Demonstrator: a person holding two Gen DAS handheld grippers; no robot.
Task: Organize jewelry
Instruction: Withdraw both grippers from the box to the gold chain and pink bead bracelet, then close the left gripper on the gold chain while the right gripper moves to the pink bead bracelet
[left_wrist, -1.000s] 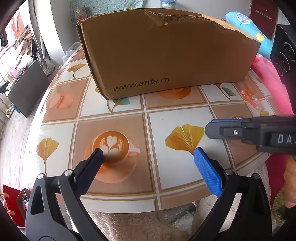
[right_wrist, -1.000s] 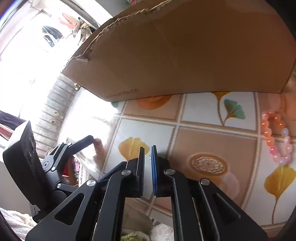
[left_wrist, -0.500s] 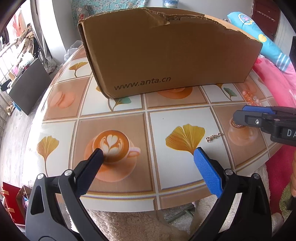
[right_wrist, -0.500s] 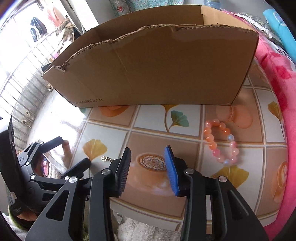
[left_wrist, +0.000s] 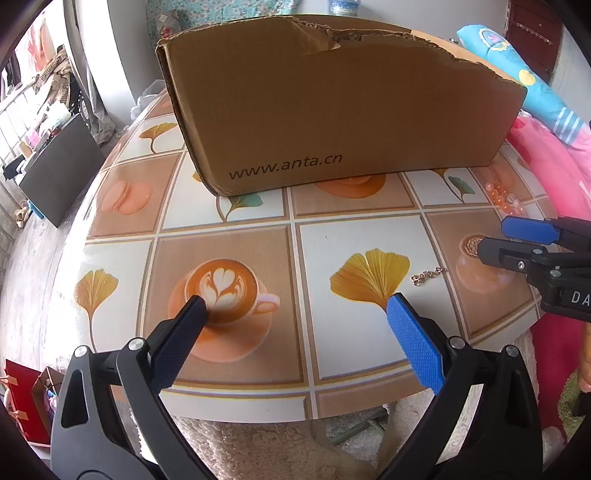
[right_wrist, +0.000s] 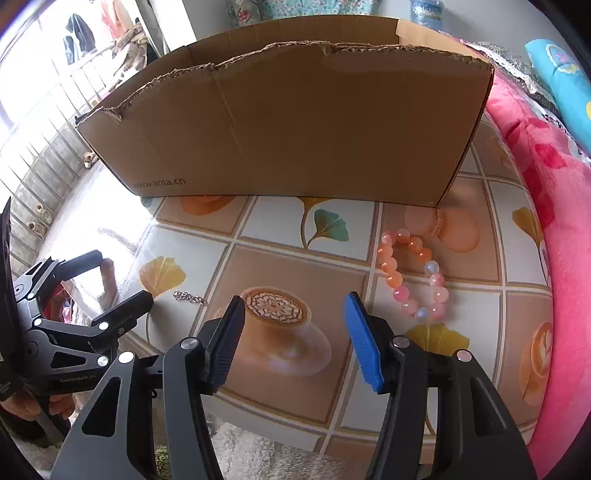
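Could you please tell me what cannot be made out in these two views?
- Inside of the cardboard box: hidden by its front wall, both views.
- Bead bracelet, left wrist view: small, partly behind the right claw.
- Thin chain: links and clasp too small, both views.
- Left claw: cut off by the right view's edge.

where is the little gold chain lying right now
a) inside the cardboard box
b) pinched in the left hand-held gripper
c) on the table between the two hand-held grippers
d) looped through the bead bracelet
c: the gold chain lies loose on the table, between the left hand-held gripper and the right hand-held gripper, whose jaws are opening with nothing between them; the bead bracelet lies apart from it, in front of the cardboard box.
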